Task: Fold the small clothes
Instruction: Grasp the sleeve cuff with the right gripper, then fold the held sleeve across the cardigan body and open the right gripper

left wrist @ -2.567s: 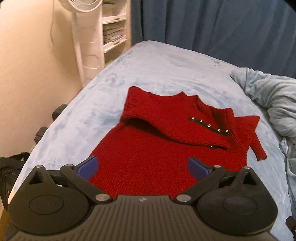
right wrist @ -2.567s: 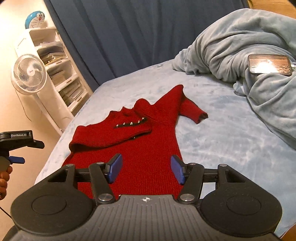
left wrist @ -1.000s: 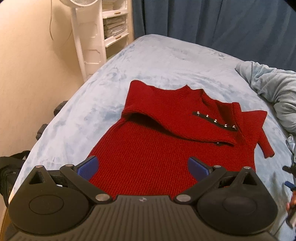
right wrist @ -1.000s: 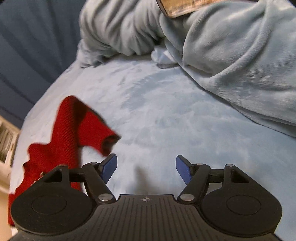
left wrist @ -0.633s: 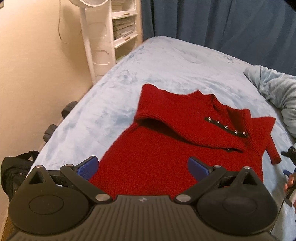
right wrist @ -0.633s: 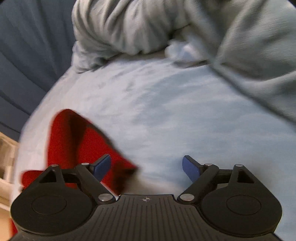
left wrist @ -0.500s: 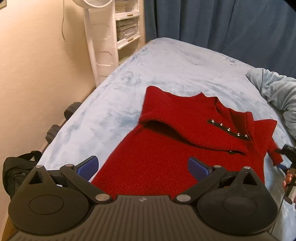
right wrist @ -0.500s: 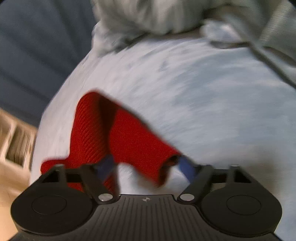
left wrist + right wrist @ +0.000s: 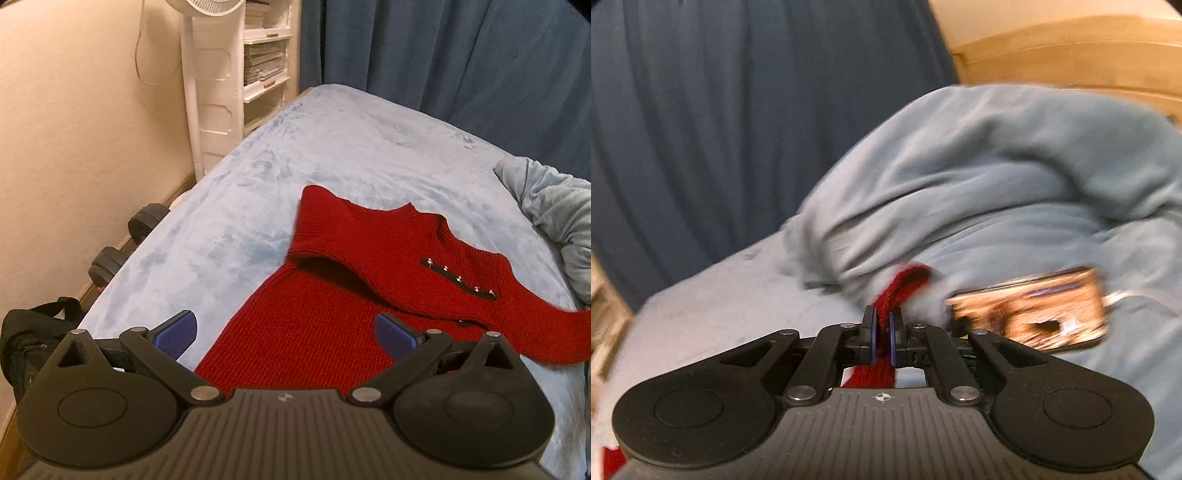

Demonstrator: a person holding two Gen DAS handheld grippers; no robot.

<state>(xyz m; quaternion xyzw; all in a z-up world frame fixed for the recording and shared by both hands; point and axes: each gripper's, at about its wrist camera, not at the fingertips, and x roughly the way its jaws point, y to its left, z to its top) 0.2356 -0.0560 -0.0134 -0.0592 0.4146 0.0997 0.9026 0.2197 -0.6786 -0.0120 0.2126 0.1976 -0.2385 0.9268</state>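
Right tool [image 9: 882,325] pinching red sleeve [image 9: 905,286]; left tool [image 9: 286,330] spread wide above hem of sweater [image 9: 332,325] flat on bed [image 9: 332,147]. Sleeve at 3 o'clock of body, fold likely toward 9.

Right tool [image 9: 881,328] pinches red knit sleeve [image 9: 905,288] (phone [image 9: 1030,310] blurred behind).

1. The sweater [image 9: 351,295] lies on the bed [image 9: 258,206].
2. The blanket [image 9: 554,206] sits at its 3 o'clock.
3. The shelf unit [image 9: 258,62] stands at 11 o'clock, off the bed.
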